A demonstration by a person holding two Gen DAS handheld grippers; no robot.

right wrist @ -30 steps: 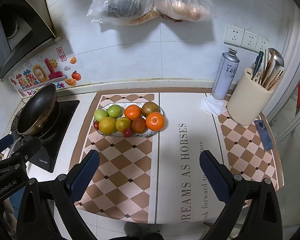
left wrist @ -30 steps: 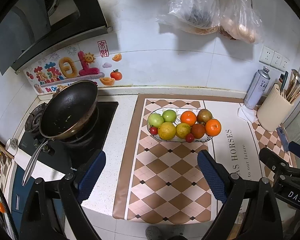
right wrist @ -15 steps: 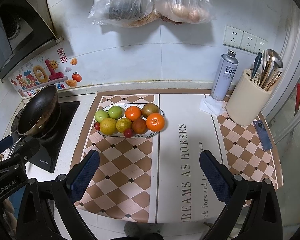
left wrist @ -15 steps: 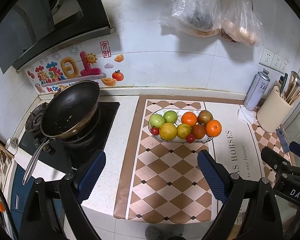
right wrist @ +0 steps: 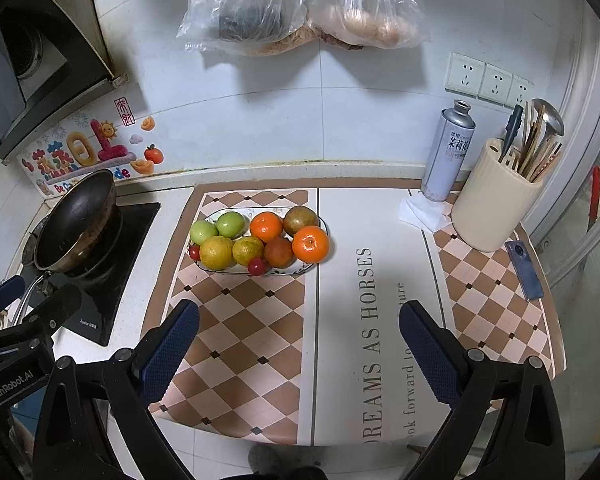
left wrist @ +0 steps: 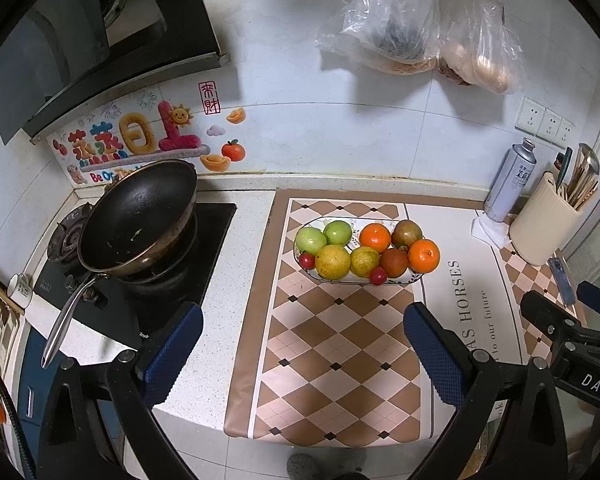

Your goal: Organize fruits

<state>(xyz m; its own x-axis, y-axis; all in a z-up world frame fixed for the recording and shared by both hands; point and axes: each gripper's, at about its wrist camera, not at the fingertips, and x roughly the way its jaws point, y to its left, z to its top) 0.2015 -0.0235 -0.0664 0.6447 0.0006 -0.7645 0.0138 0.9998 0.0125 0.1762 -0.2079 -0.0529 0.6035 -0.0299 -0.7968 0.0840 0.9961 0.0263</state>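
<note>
Orange, green and yellow fruits (left wrist: pixel 364 250) crowd a shallow plate (left wrist: pixel 414 278) on the mat (right wrist: pixel 260 332), at twelve o'clock from the left gripper (left wrist: pixel 302 346) and eleven from the right gripper (right wrist: pixel 298 346). Both hang well short, jaws spread and empty. Risk: nudging one round fruit could roll its neighbours off the low rim.

Left gripper (left wrist: pixel 302 346) and right gripper (right wrist: pixel 298 342) — both spread wide, side by side, empty.

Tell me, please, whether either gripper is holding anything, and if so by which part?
Nothing is held. The left gripper and right gripper are both open over the mat, short of the fruit plate.
</note>
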